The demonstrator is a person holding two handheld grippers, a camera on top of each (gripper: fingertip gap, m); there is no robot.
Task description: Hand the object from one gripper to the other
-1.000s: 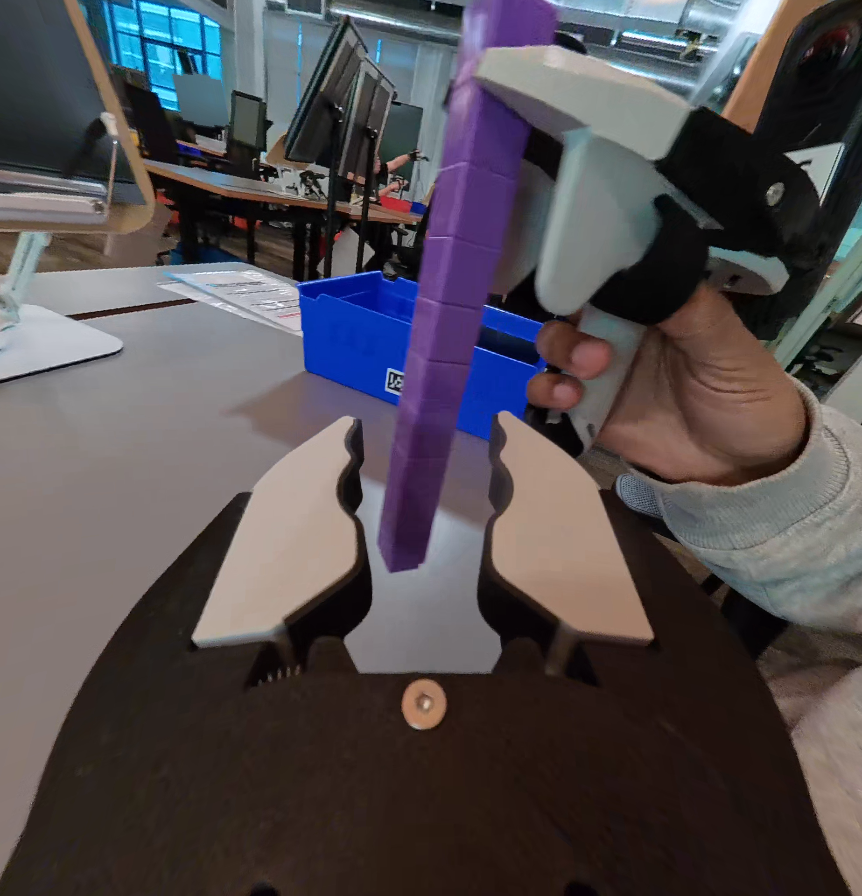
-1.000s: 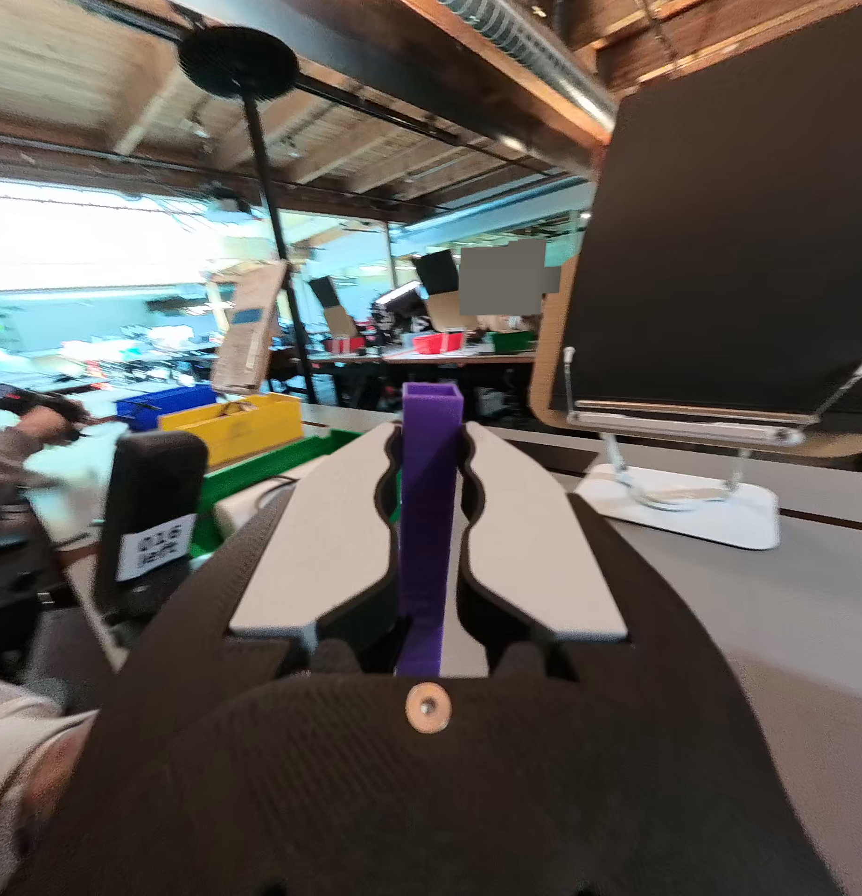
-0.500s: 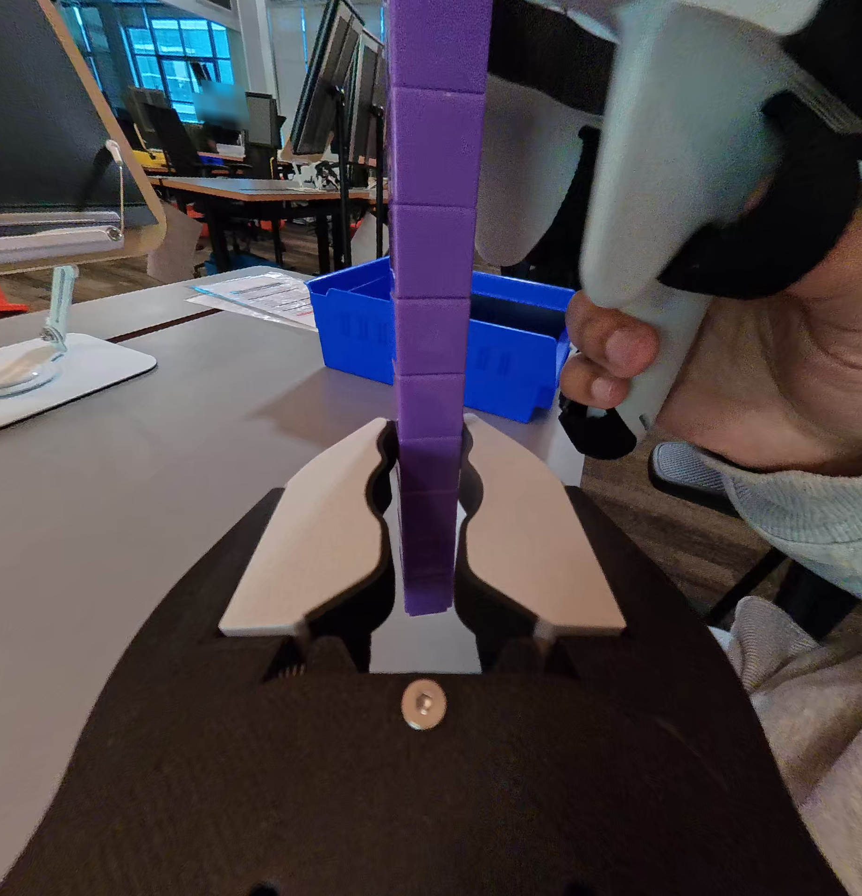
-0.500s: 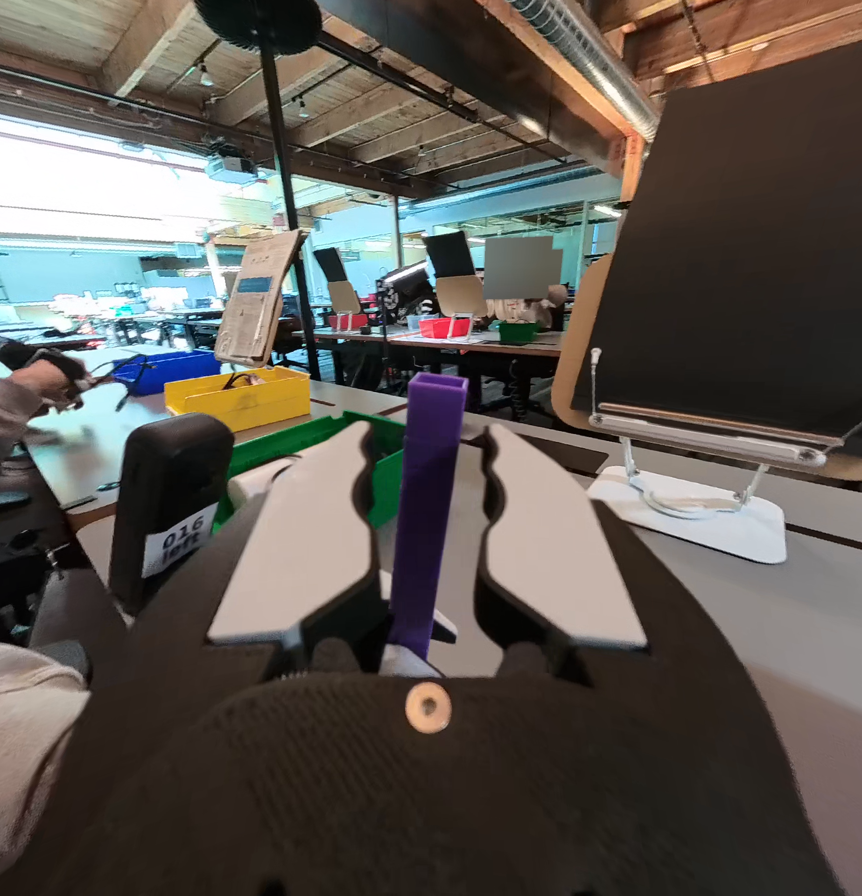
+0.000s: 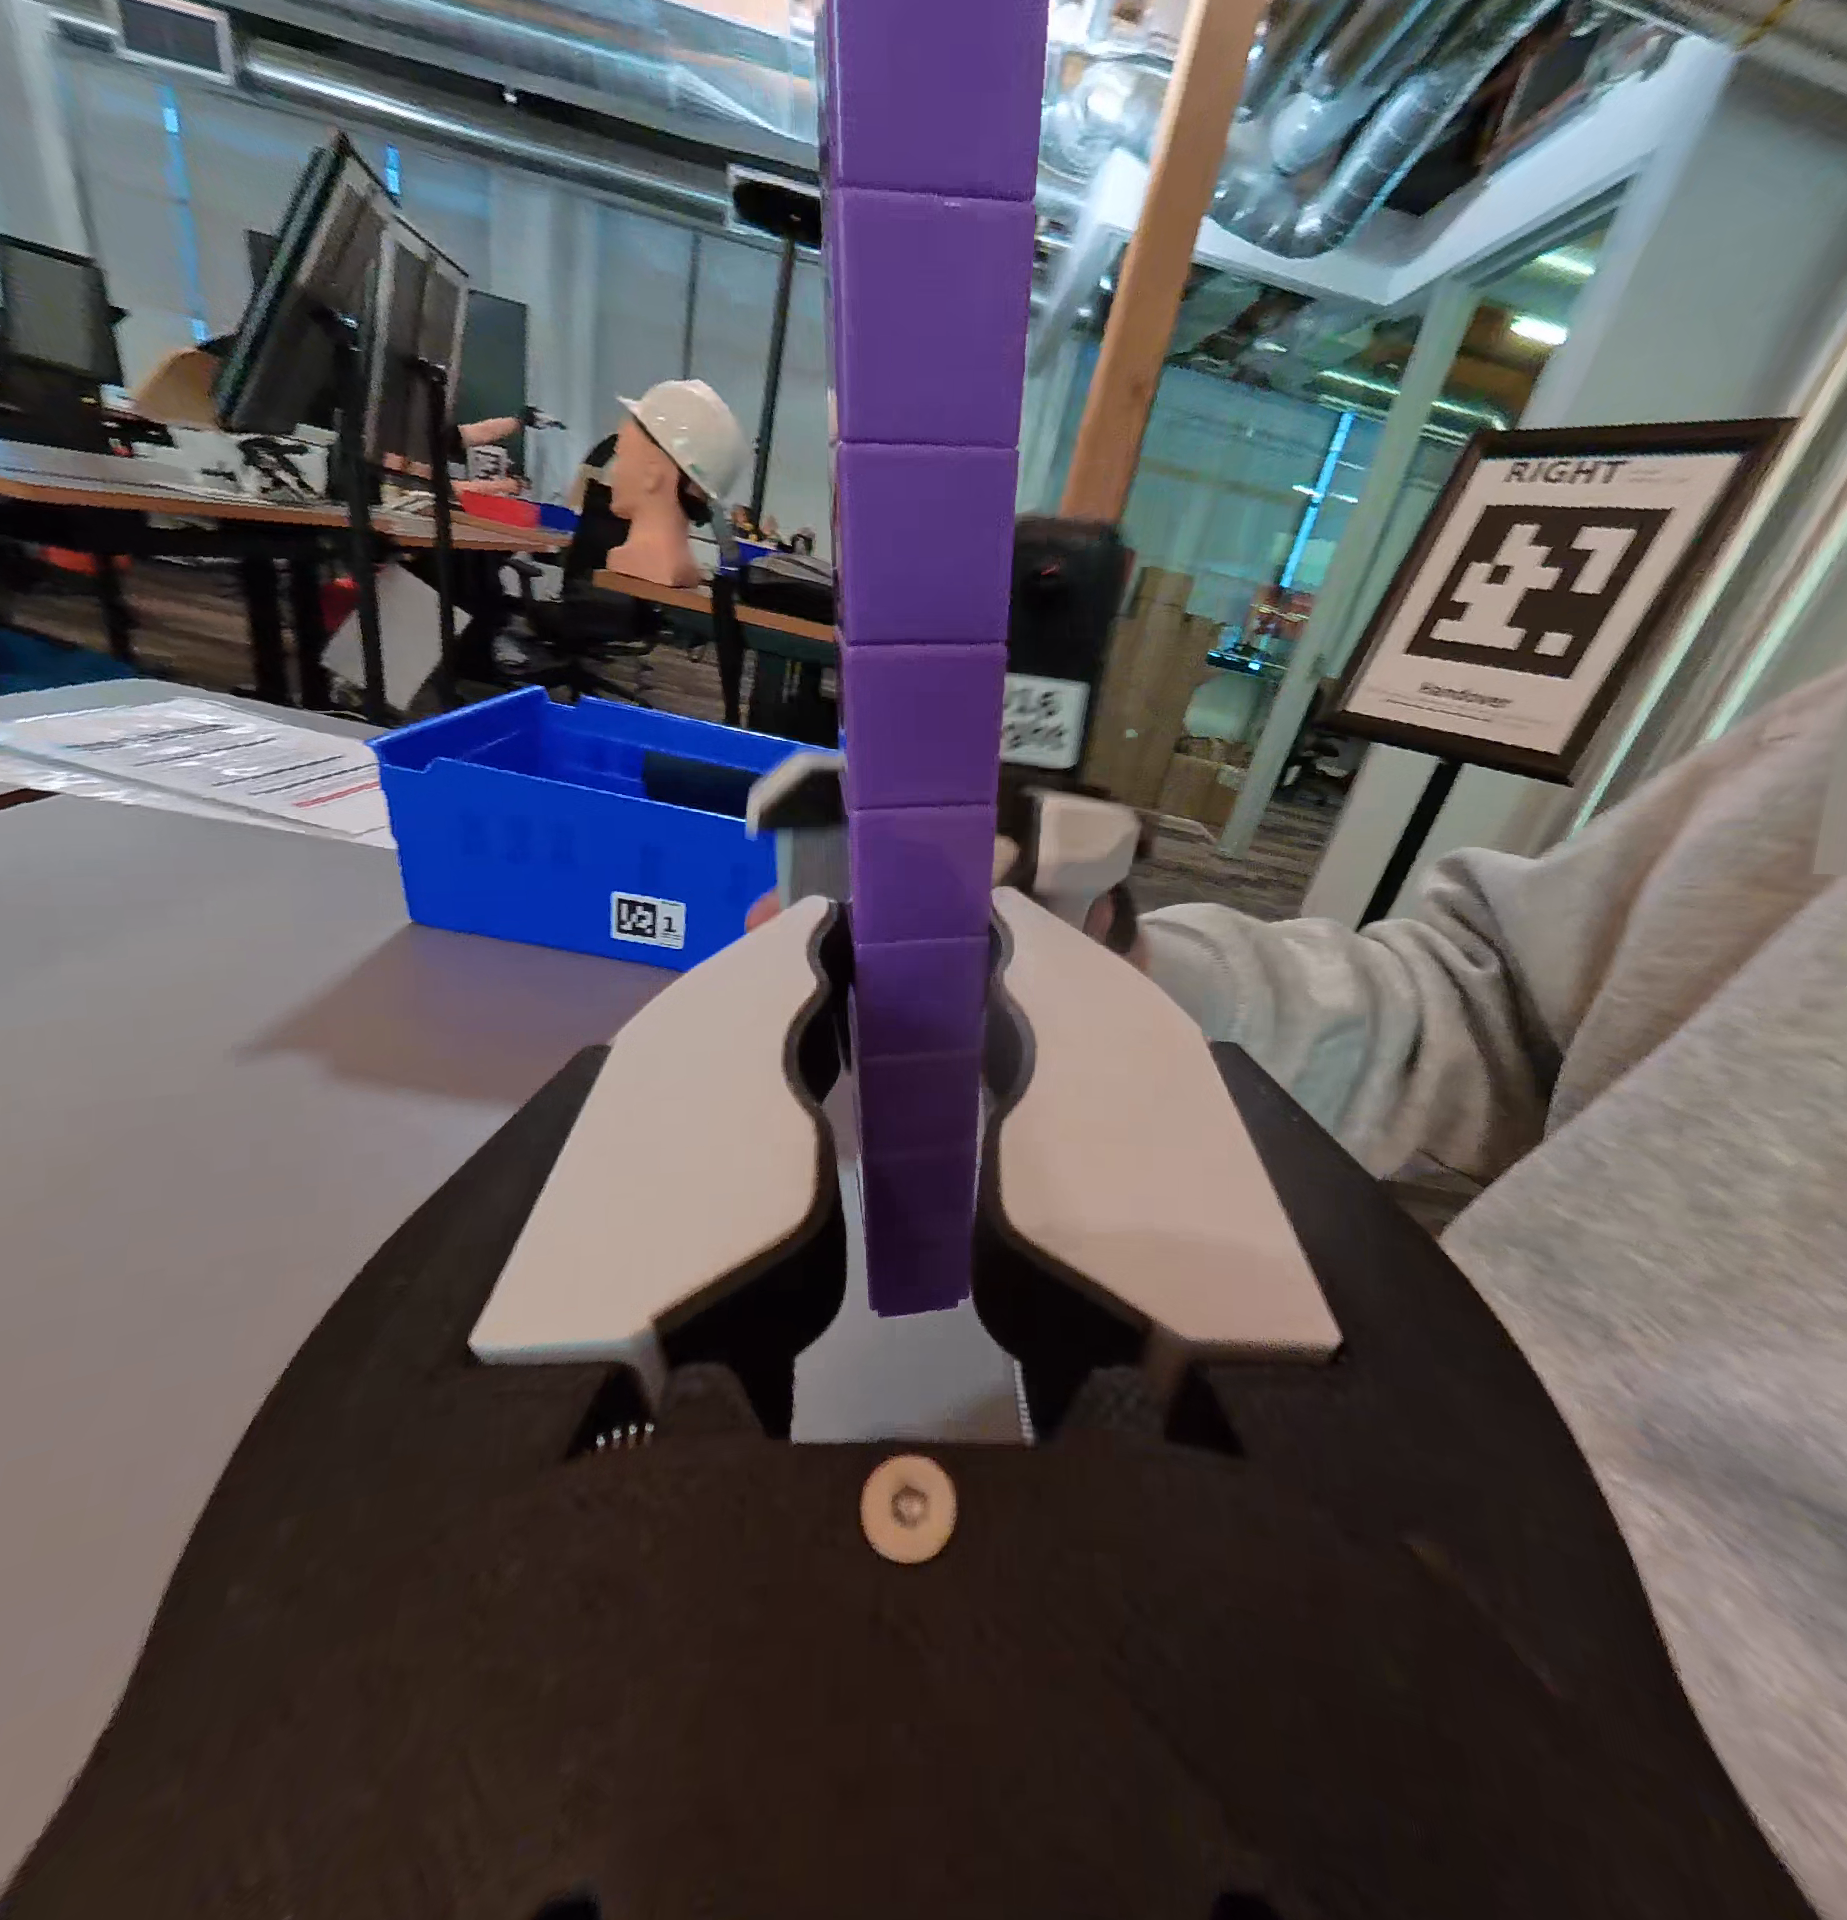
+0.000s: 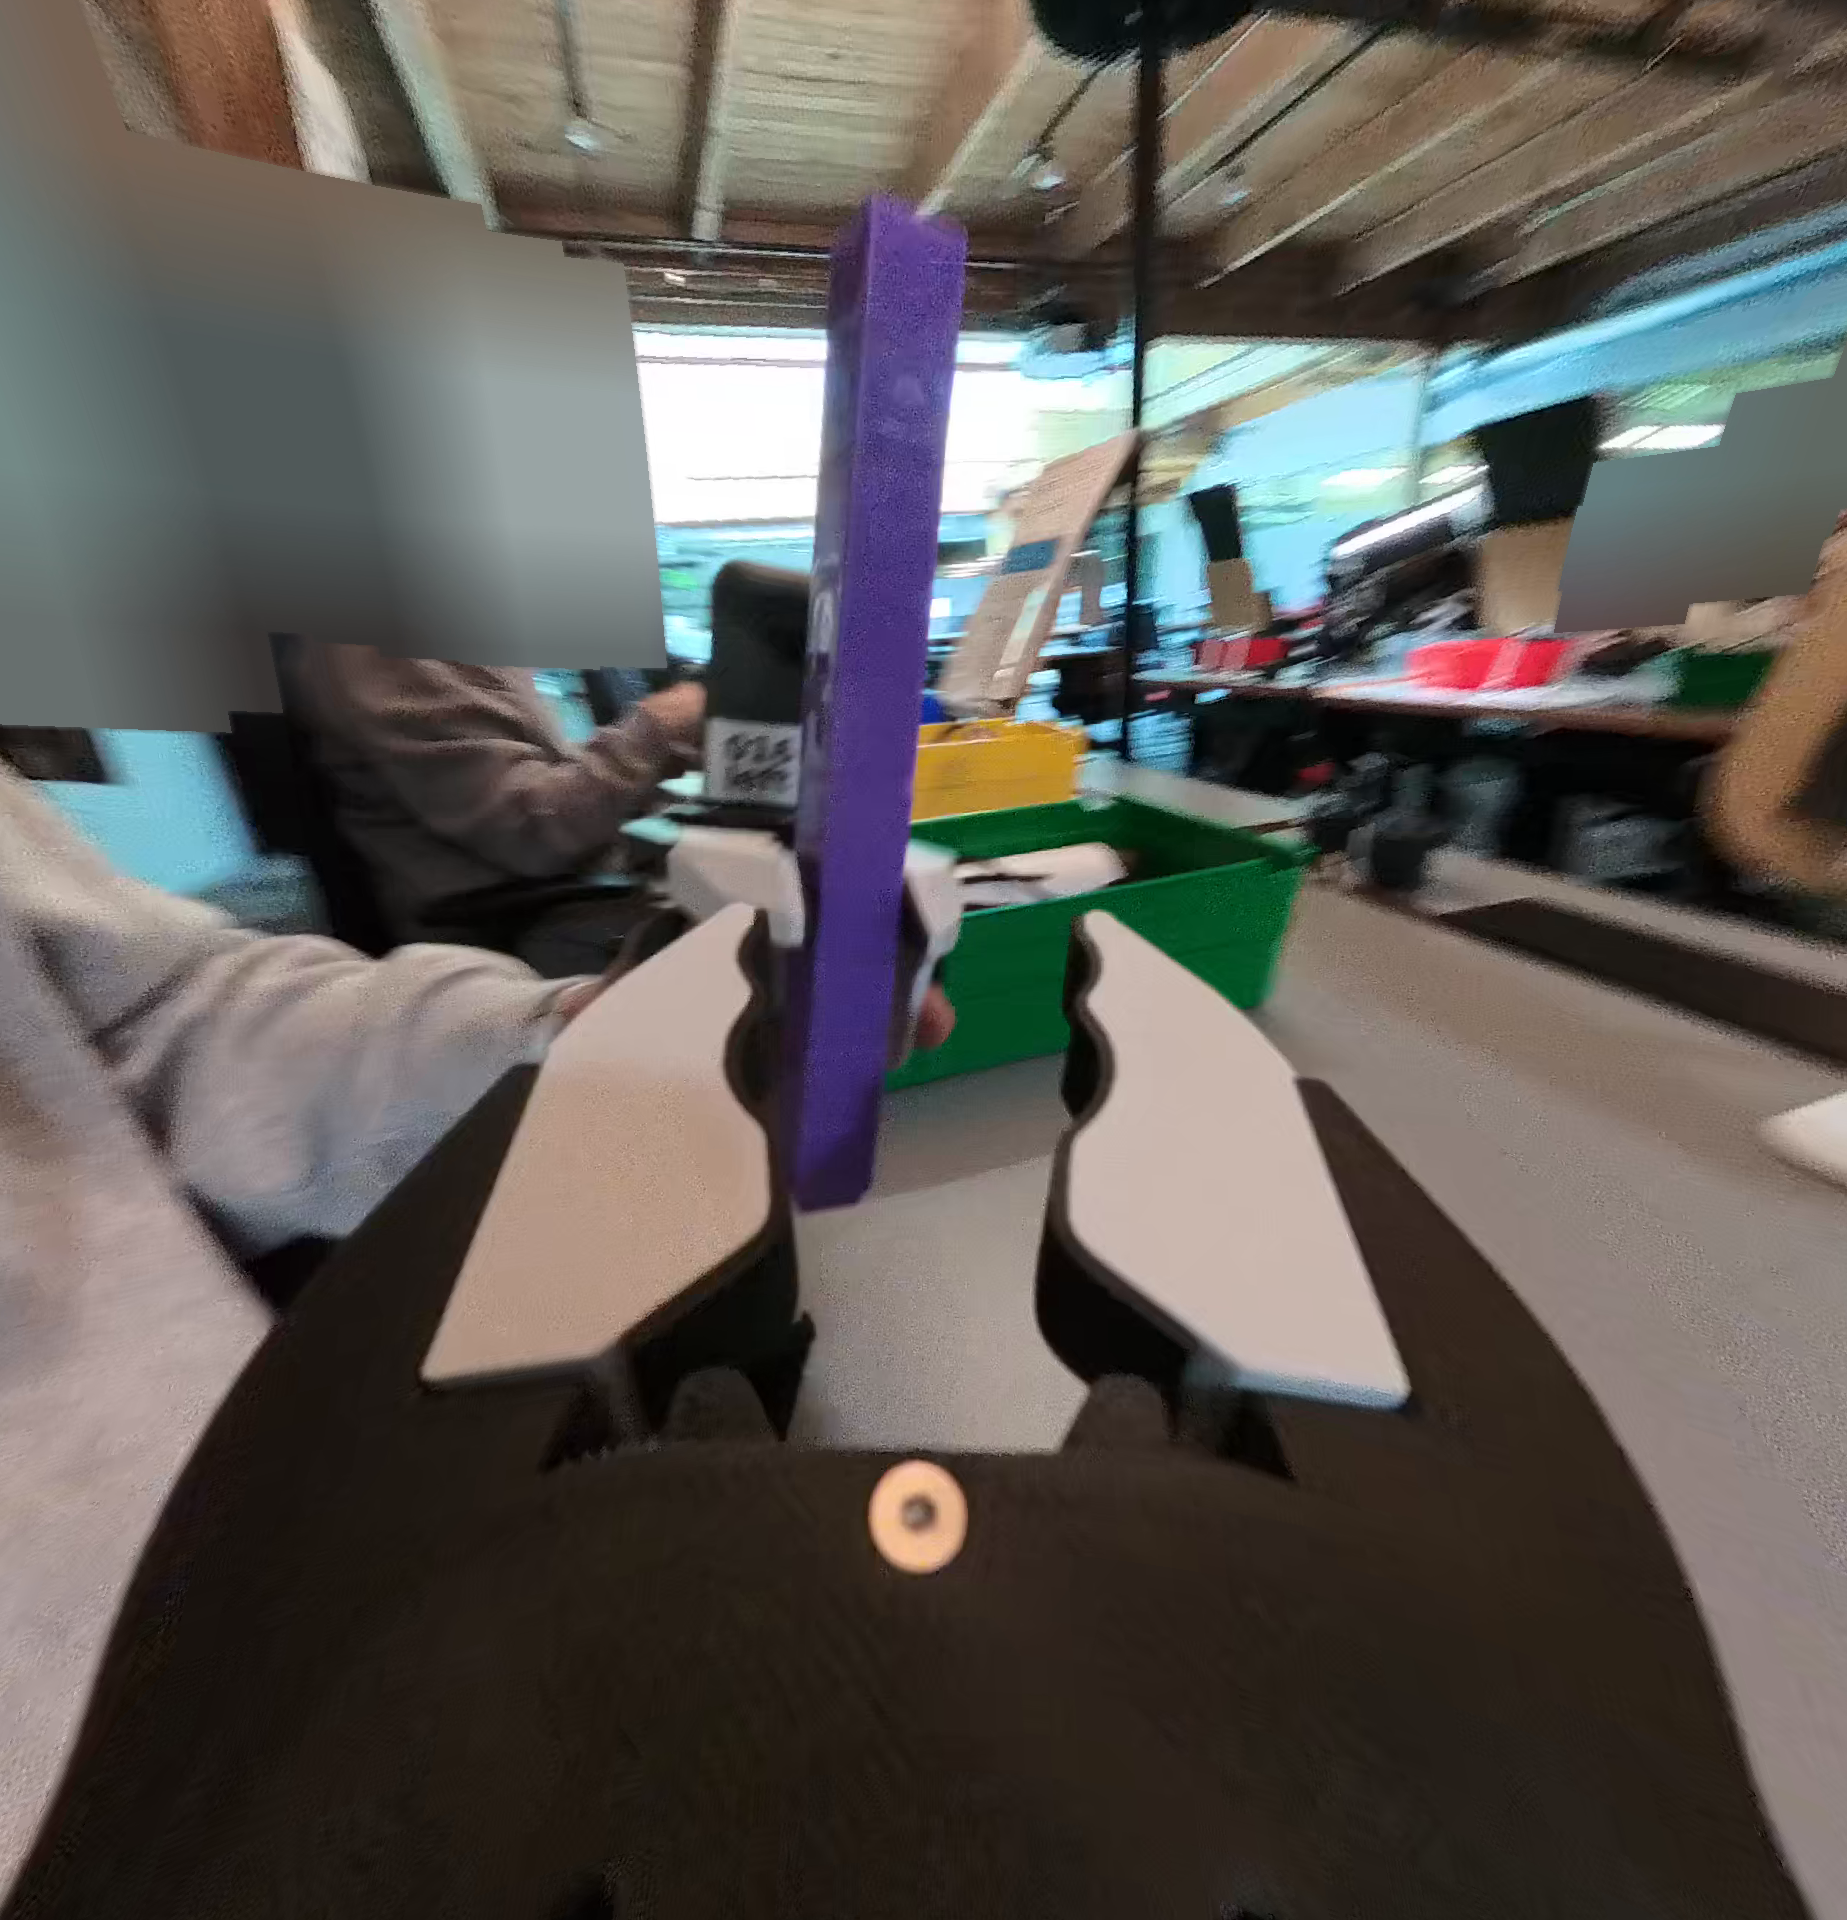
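A long purple bar made of joined cubes stands upright. My left gripper is shut on its lower end, with both pads pressed against its sides. In the right wrist view the bar stands upright with the left gripper's fingers clamped on it farther off. My right gripper is open. The bar stands close to its left finger, and a wide gap shows on the right side, so it does not grip the bar. In the left wrist view the right gripper's fingers show spread behind the bar.
A blue bin stands on the grey table, with paper sheets behind it. A green bin and a yellow bin lie ahead of the right gripper. A framed marker sign stands at the right.
My left gripper closed on the bar's lower end. My right gripper, which was shut on the bar, opened and let go of it, then drew back and turned.
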